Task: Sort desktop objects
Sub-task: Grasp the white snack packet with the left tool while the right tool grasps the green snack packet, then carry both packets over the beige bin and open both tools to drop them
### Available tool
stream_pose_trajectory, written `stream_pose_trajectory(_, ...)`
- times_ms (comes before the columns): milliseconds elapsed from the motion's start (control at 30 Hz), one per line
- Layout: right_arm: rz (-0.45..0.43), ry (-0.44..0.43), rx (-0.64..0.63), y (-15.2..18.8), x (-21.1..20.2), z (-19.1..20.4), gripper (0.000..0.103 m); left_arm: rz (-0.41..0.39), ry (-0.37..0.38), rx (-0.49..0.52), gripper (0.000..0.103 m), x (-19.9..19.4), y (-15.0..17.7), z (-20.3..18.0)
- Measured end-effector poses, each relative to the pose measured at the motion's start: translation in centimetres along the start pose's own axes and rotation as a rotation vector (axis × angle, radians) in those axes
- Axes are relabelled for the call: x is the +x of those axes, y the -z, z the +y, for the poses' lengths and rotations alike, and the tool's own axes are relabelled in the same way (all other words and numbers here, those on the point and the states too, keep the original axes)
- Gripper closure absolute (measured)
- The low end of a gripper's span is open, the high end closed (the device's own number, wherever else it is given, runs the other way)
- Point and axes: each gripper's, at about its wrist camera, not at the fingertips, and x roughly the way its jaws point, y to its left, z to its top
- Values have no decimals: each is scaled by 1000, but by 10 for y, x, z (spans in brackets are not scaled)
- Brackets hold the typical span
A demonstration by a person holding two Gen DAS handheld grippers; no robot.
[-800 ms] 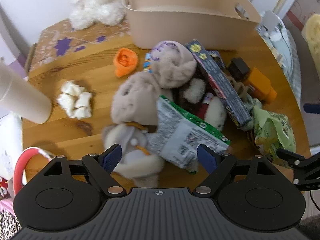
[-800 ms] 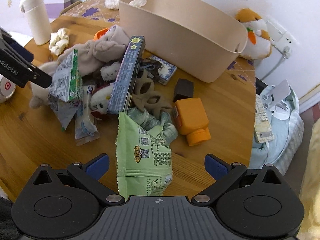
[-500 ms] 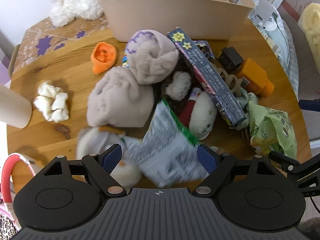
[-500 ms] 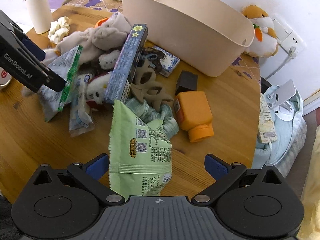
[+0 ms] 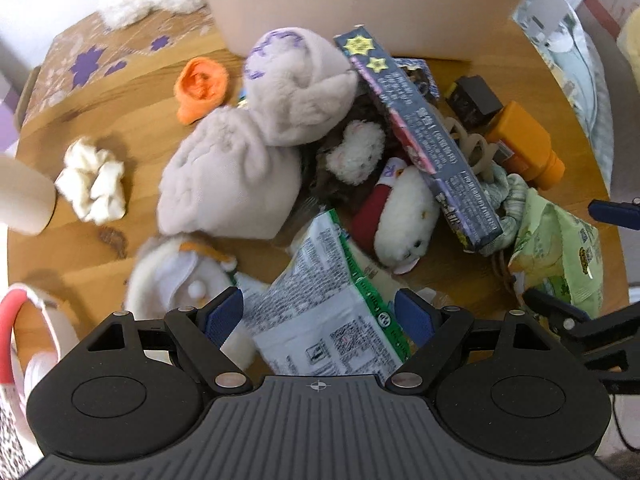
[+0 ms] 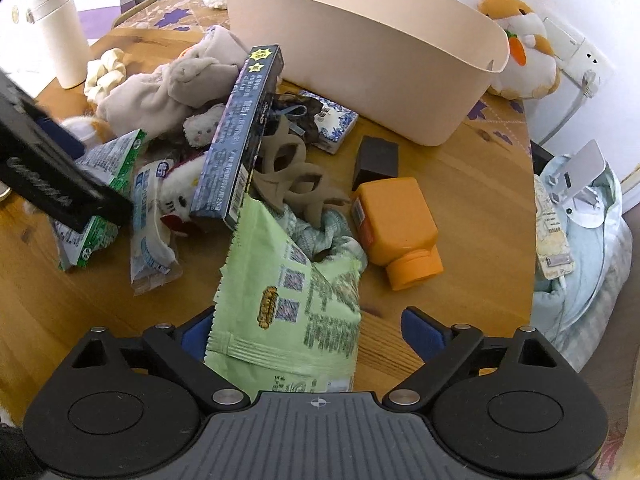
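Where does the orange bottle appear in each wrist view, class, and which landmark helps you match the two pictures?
Left wrist view: the orange bottle lies at the right edge of the pile, cap toward the table's edge.
Right wrist view: the orange bottle lies right of centre, cap nearest the camera.
Shared landmark: the long dark blue box with yellow stars, leaning on the pile in front of the beige basket.
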Motion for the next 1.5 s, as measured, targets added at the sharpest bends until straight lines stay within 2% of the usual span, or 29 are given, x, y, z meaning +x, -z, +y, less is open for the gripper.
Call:
stream_pose_trajectory(167, -1, 14, 14, -1, 6, 3, 8, 40, 9, -64, 18, 3, 12, 15)
stream_pose_trajectory(400, 28, 7, 74, 4, 15, -1, 21, 80, 34, -130, 18, 17, 25, 21)
stream_pose_trajectory(533, 40, -1, 114, 9, 18, -3, 34, 93, 31, -139, 30, 24, 32, 23)
stream_pose_trajectory(667, 32, 2, 139, 12, 18, -4, 38, 89, 30, -122, 41, 24, 35, 22)
stream_pose_trajectory(833, 26, -22, 184, 16, 12, -8, 41, 76, 53, -96, 47, 17, 38, 20)
stream_pose_trajectory(1100, -57, -19, 214, 13, -23, -20, 41, -3, 82, -87, 48, -19, 37, 18)
stream_pose_trajectory(1333, -165, 20, 197, -19, -53, -40, 41, -120, 96, -87, 47, -62, 8, 15)
stream_pose_trajectory(1500, -255, 44, 175, -53, -74, -58, 41, -211, 80, -94, 47, -85, -29, 31)
